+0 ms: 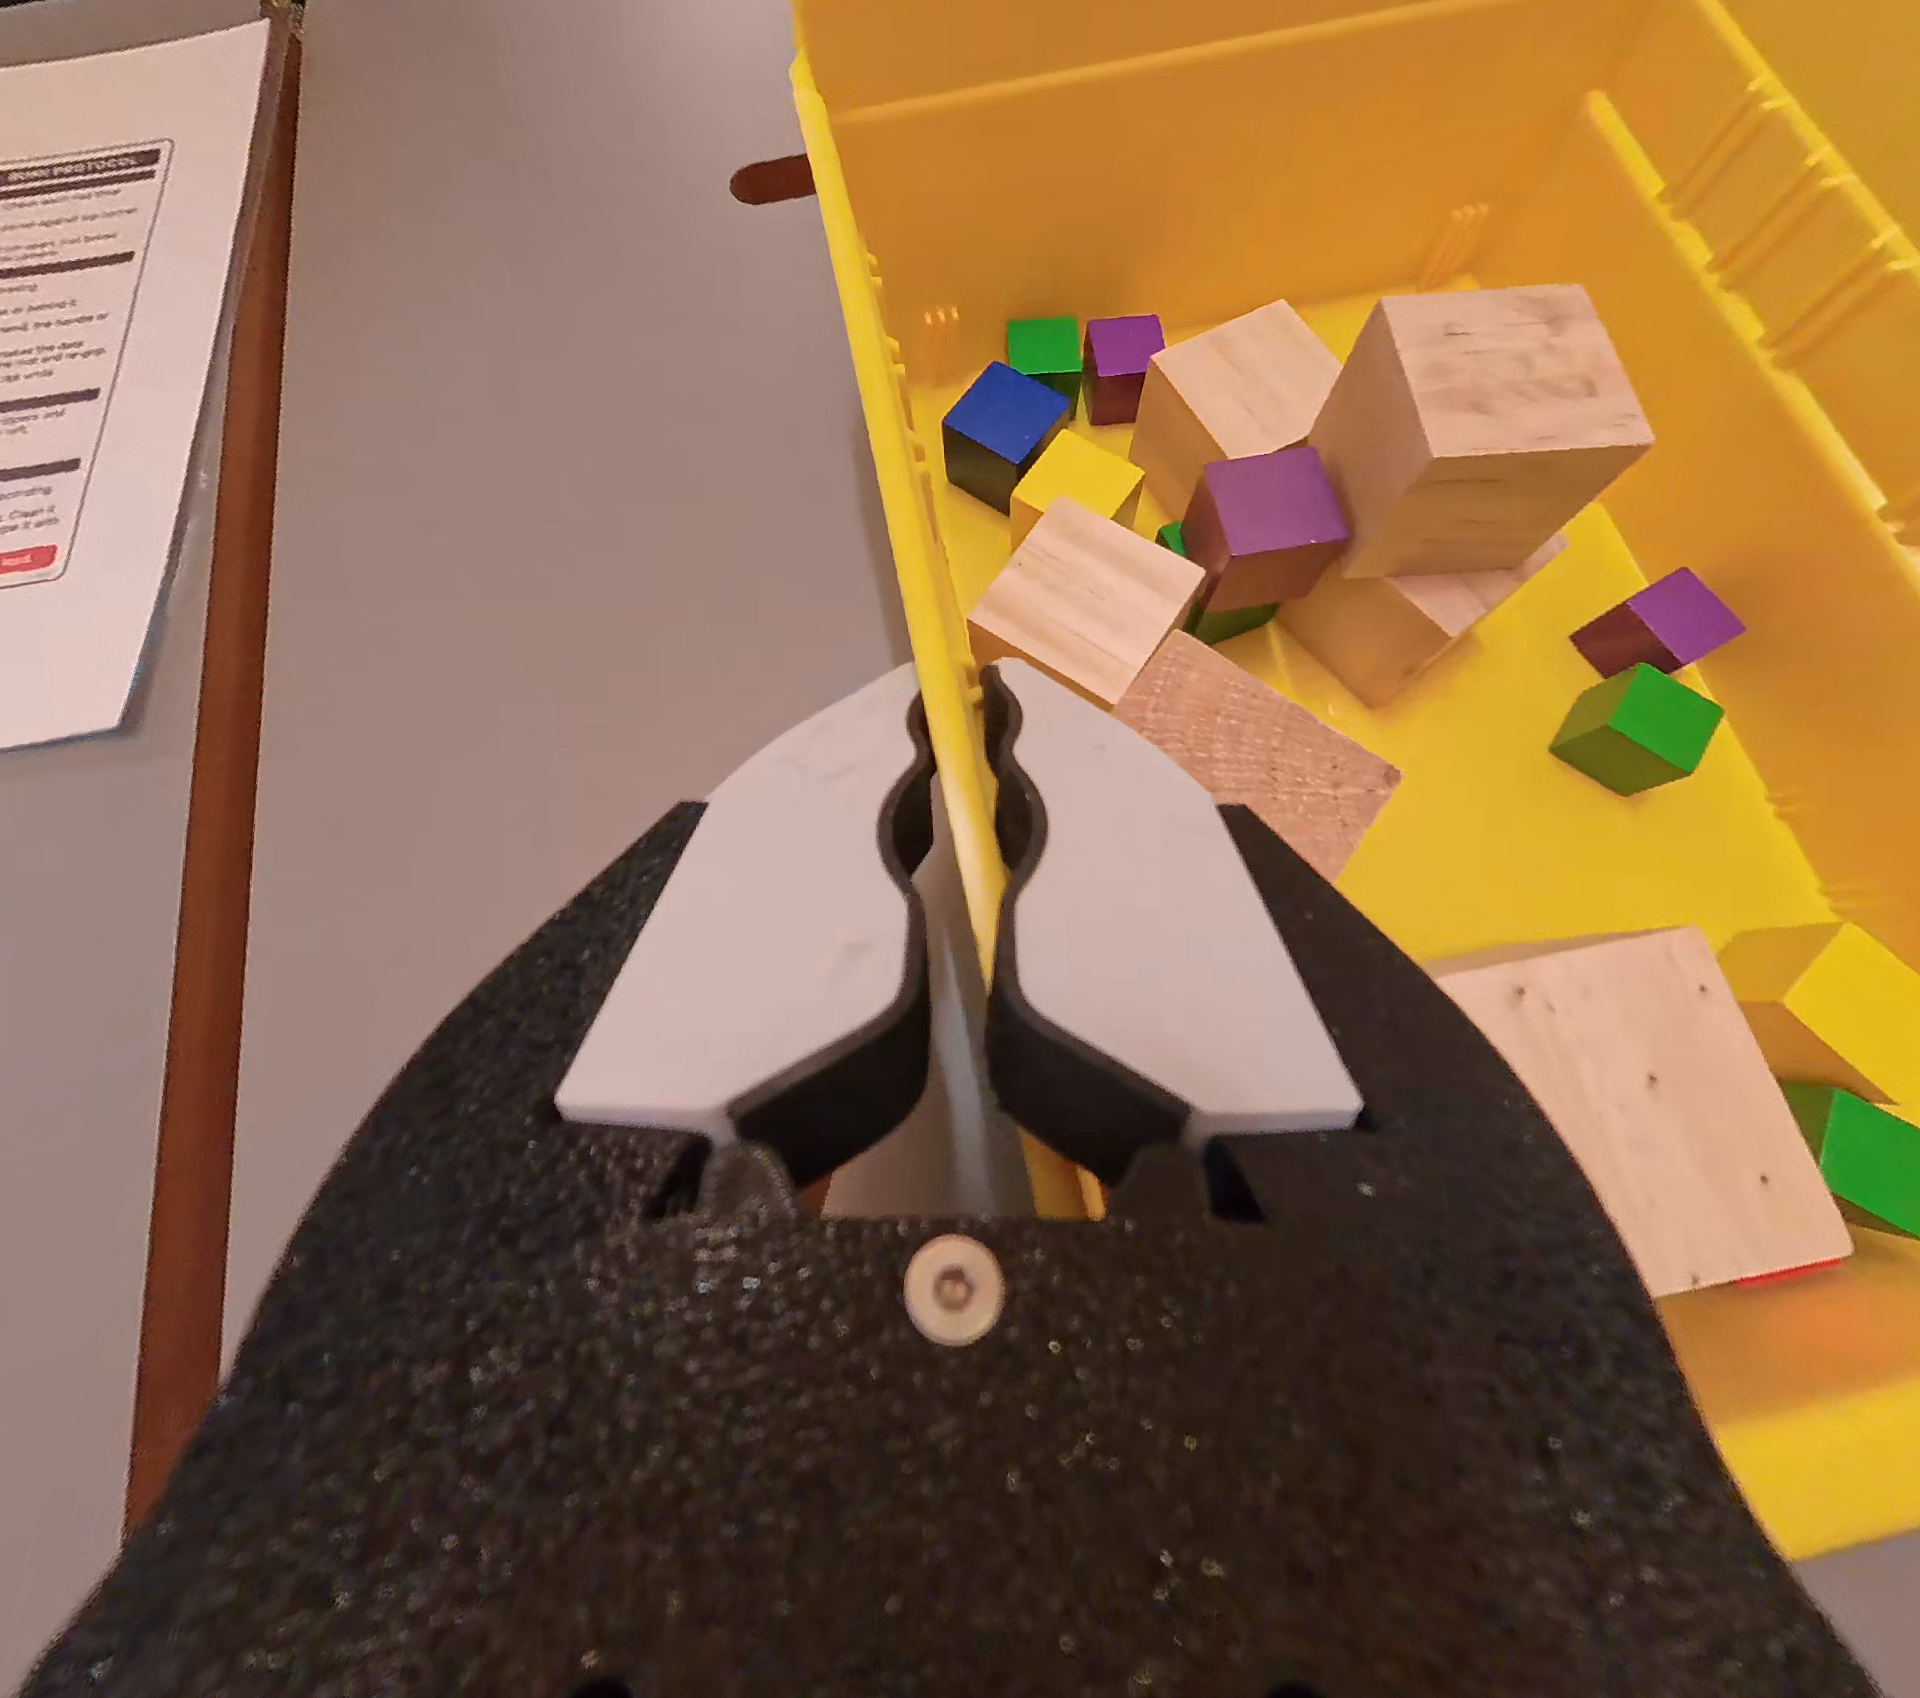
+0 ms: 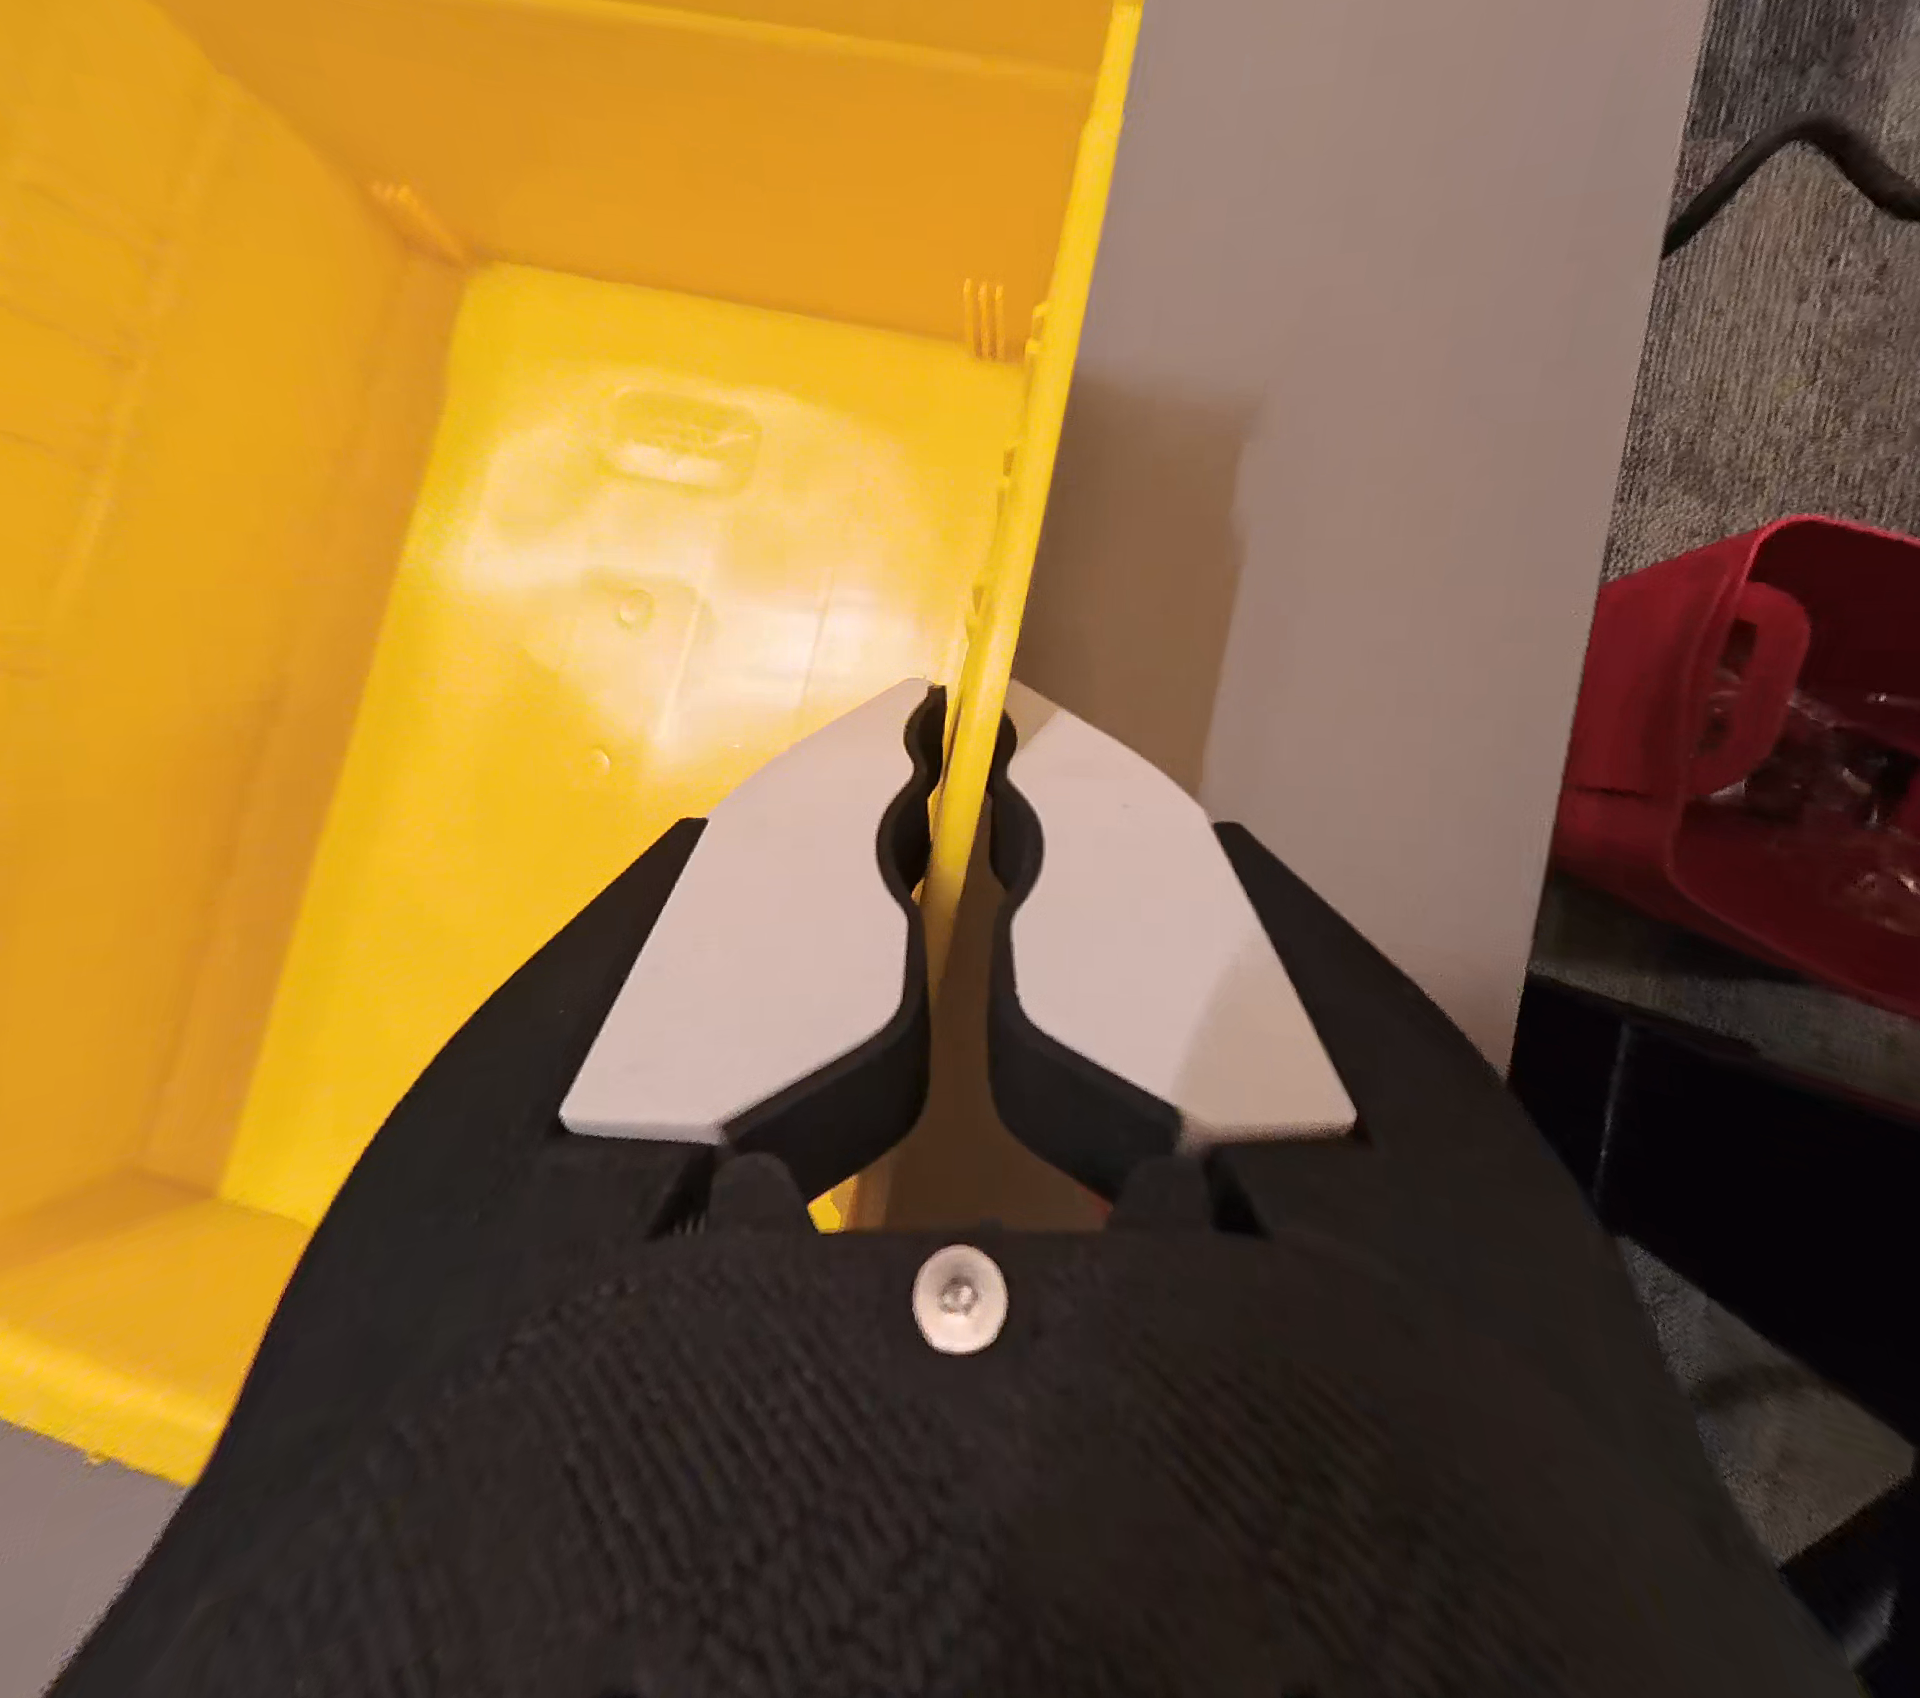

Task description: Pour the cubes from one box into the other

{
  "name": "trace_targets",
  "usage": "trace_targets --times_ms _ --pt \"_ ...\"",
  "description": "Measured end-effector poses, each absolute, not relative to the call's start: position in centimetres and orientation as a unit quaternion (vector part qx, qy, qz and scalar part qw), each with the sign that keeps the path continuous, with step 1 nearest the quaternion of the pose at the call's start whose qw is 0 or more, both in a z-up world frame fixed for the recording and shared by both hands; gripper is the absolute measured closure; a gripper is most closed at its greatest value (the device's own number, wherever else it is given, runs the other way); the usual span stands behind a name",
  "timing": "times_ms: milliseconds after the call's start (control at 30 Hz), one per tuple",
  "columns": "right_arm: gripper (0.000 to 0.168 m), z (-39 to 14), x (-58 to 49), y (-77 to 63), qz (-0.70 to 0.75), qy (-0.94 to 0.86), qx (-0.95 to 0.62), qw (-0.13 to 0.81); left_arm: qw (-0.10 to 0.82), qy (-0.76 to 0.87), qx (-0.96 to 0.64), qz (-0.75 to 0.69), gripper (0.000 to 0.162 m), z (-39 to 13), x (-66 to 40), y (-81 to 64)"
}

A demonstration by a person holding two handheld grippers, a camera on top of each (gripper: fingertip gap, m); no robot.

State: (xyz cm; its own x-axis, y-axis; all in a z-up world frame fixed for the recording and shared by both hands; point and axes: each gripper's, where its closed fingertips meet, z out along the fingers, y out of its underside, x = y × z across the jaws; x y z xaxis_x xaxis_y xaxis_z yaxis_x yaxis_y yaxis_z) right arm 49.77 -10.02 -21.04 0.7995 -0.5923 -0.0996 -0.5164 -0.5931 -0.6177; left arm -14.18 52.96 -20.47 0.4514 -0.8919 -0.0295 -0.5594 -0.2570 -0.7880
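Observation:
A yellow plastic box [image 1: 1195,90] on the grey table holds several cubes: large plain wooden ones [image 1: 1486,422] and small purple [image 1: 1273,500], blue [image 1: 1003,412], green [image 1: 1642,729] and yellow [image 1: 1075,485] ones. My left gripper [image 1: 961,692] is shut on this box's left wall. A second yellow box [image 2: 623,121] is empty; its edge also shows in the left wrist view [image 1: 1860,17], right of the first box. My right gripper [image 2: 971,703] is shut on the empty box's right wall.
A printed paper sheet [image 1: 94,401] lies on a neighbouring table to the left, past a brown gap [image 1: 229,505]. The grey table [image 2: 1351,298] ends right of the empty box. A red basket [image 2: 1766,744] sits lower down beyond that edge.

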Motion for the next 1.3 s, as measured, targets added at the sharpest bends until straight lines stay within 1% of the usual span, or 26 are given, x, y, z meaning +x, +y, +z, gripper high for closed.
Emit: trace_targets --times_ms 33,100,167,333,367,433,500,600,667,800,867,900,967,1000,1033,1067,1167,1267,1300 --pt "0.162 -21.0 49.8 -10.0 -0.063 0.306 -0.893 0.325 0.382 0.475 -0.762 -0.220 0.156 -20.5 -14.1 53.1" --pt "0.160 -20.7 50.0 -10.0 -0.085 0.295 -0.896 0.321 0.383 0.474 -0.762 -0.218 0.156 -20.5 -14.0 53.2" --pt "0.146 -19.7 50.5 -10.3 -0.127 0.295 -0.890 0.324 0.384 0.473 -0.763 -0.216 0.156 -20.5 -13.9 53.4" --pt "0.136 -15.2 49.6 -11.3 -0.250 0.307 -0.865 0.307 0.388 0.466 -0.765 -0.214 0.156 -20.5 -13.5 54.0" --pt "0.132 -14.0 48.9 -10.9 -0.273 0.300 -0.860 0.310 0.389 0.464 -0.766 -0.215 0.156 -20.5 -13.3 54.1" --pt "0.125 -11.7 46.2 -8.4 -0.278 0.276 -0.850 0.352 0.393 0.457 -0.768 -0.216 0.156 -20.4 -13.1 54.3" --pt "0.122 -10.6 41.9 -4.7 -0.244 0.258 -0.846 0.399 0.395 0.442 -0.774 -0.222 0.156 -20.4 -12.8 54.3" --pt "0.121 -10.7 32.4 3.1 -0.119 0.178 -0.857 0.470 0.397 0.413 -0.786 -0.233 0.155 -20.4 -12.4 54.2" --pt "0.120 -11.4 27.1 7.2 -0.056 0.143 -0.868 0.473 0.404 0.416 -0.786 -0.215 0.155 -20.4 -12.3 54.2" --pt "0.109 -12.1 19.7 15.3 -0.002 0.112 -0.866 0.487 0.424 0.416 -0.784 -0.181 0.151 -20.2 -12.2 54.4" --pt "0.105 -12.1 15.9 19.5 0.055 0.106 -0.855 0.505 0.428 0.416 -0.783 -0.177 0.149 -20.2 -12.1 54.5" --pt "0.101 -12.2 14.3 21.4 0.080 0.109 -0.851 0.508 0.430 0.419 -0.781 -0.171 0.146 -20.2 -12.2 54.6" --pt "0.096 -12.1 12.0 24.7 0.113 0.121 -0.843 0.512 0.438 0.424 -0.779 -0.147 0.133 -19.8 -12.6 54.8" --pt "0.094 -11.9 10.9 26.1 0.128 0.129 -0.837 0.516 0.444 0.426 -0.776 -0.138 0.129 -19.3 -12.7 54.7" --pt "0.093 -11.4 10.0 27.4 0.140 0.131 -0.830 0.524 0.444 0.433 -0.773 -0.131 0.131 -18.8 -12.9 54.4" --pt "0.093 -11.1 9.3 28.6 0.143 0.134 -0.826 0.529 0.446 0.442 -0.769 -0.119 0.130 -18.2 -13.2 54.0" --pt "0.080 -10.9 8.4 31.4 0.106 0.133 -0.834 0.525 0.459 0.459 -0.756 -0.084 0.126 -16.3 -14.1 53.3" --pt "0.079 -10.7 8.0 33.7 0.091 0.145 -0.842 0.512 0.426 0.450 -0.778 -0.106 0.121 -14.9 -14.3 52.0" --pt "0.079 -10.7 7.9 34.6 0.092 0.147 -0.844 0.508 0.400 0.452 -0.786 -0.132 0.116 -14.7 -14.0 51.3"
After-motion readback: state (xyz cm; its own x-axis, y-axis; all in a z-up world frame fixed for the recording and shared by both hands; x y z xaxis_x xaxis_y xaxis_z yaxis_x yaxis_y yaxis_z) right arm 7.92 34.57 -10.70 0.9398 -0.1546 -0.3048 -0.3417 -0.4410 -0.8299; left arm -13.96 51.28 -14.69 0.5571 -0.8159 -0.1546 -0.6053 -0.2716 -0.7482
